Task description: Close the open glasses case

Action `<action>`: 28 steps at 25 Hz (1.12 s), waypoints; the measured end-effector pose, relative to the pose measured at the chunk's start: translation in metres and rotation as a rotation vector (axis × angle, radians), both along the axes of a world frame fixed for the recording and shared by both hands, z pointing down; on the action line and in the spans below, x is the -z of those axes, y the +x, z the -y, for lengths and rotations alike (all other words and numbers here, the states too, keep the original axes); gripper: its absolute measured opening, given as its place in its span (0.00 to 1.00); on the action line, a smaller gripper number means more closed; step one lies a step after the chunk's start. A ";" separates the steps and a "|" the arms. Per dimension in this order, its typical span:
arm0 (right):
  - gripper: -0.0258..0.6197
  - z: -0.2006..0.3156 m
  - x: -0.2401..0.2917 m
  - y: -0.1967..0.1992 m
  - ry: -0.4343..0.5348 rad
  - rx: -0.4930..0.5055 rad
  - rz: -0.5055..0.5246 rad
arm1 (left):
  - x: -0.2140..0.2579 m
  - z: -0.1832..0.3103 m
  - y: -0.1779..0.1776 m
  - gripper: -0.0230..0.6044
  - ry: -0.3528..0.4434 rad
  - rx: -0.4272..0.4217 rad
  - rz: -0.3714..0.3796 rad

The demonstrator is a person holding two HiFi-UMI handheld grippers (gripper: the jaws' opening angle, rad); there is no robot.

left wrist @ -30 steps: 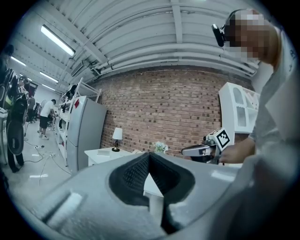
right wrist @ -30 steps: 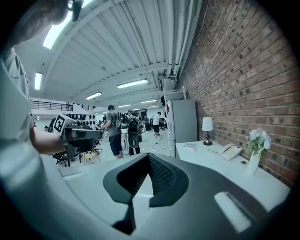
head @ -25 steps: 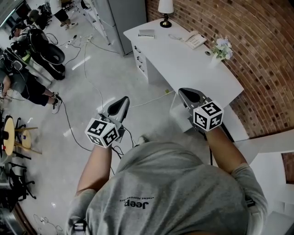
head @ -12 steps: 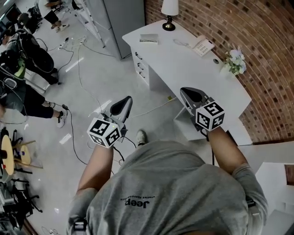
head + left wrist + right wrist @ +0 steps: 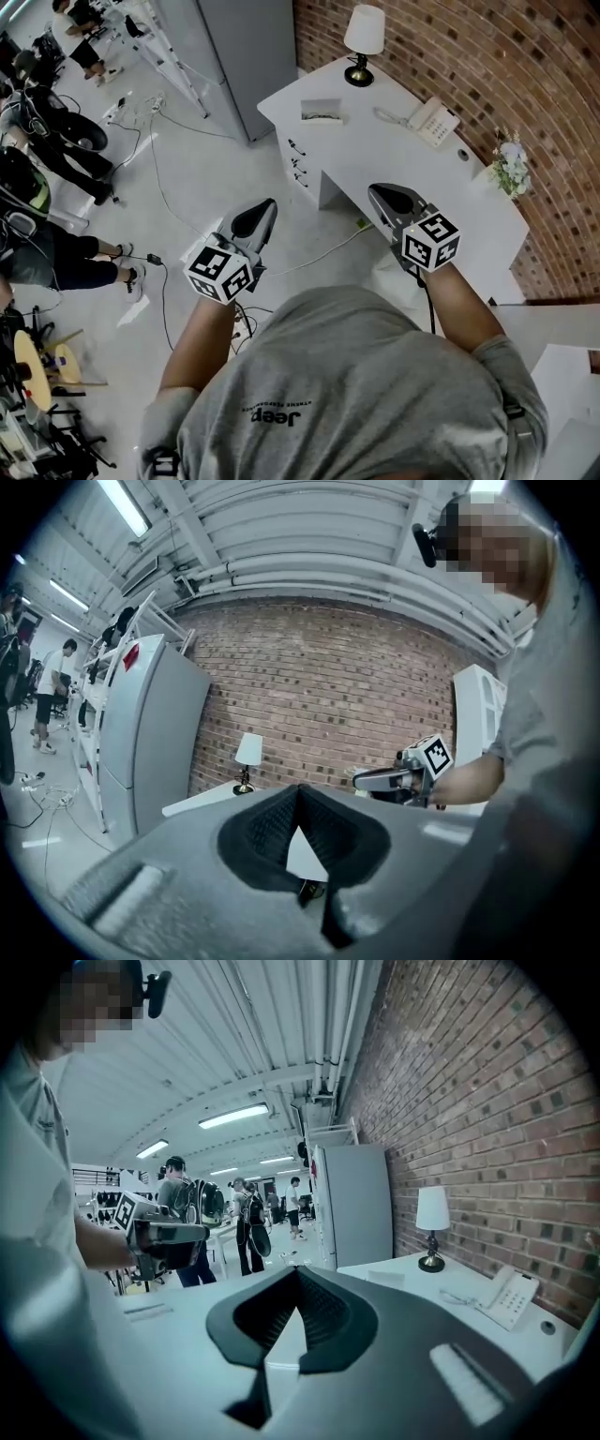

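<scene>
- The glasses case (image 5: 322,111) is, as far as I can judge, the small pale flat box near the desk's far left corner. It lies at about 12 o'clock from the person, well apart from both grippers. It is too small here to tell how far its lid stands open.
- The white desk (image 5: 403,164) stands against the brick wall (image 5: 487,56). On it, the lamp (image 5: 363,42) is at 1 o'clock of the case and the telephone (image 5: 434,120) at 3 o'clock. Between case and telephone lies a thin wiry item (image 5: 388,116), possibly the spectacles. The flowers (image 5: 509,164) sit at the desk's far right end.
- The left gripper (image 5: 266,206) is held out at about 11 o'clock of the person, over bare floor. Its fingers are pressed together with nothing between them.
- The right gripper (image 5: 378,191) is at 1 o'clock, over the desk's near edge. Its fingers are likewise together and empty.
- Both grippers are carried level and side by side, likely just a comfortable carrying pose, since nothing is within reach yet.
- Judged from this, the task is at the approach step and the lid is untouched. Closing it will probably call for one gripper to steady the base while the other tips the lid over.
- Cables (image 5: 164,178) trail on the floor at 10 o'clock, a possible trip risk.
</scene>
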State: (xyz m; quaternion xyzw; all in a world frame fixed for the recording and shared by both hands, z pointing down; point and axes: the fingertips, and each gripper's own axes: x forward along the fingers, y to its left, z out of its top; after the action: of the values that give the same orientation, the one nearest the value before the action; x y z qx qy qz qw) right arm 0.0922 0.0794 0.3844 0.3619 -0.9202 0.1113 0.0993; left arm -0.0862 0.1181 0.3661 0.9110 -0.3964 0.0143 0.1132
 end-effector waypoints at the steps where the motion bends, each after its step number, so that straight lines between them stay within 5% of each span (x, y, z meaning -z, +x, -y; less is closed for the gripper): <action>1: 0.05 0.012 -0.001 -0.004 -0.004 -0.006 -0.001 | -0.001 0.012 -0.005 0.03 -0.002 -0.005 0.000; 10: 0.05 0.104 -0.016 -0.003 -0.028 -0.020 -0.008 | -0.016 0.100 -0.009 0.03 -0.031 -0.021 -0.003; 23: 0.05 0.284 -0.034 0.024 -0.017 0.143 -0.005 | -0.025 0.254 0.032 0.03 -0.050 0.108 0.034; 28: 0.05 0.320 -0.052 0.024 -0.050 0.130 -0.008 | -0.034 0.292 0.029 0.03 -0.091 0.097 0.033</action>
State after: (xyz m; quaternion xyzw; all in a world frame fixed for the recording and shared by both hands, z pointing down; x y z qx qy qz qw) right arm 0.1160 -0.2409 0.4360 0.2990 -0.9383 0.1263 0.1193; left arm -0.0572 -0.1742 0.4005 0.8843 -0.4406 0.0417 0.1487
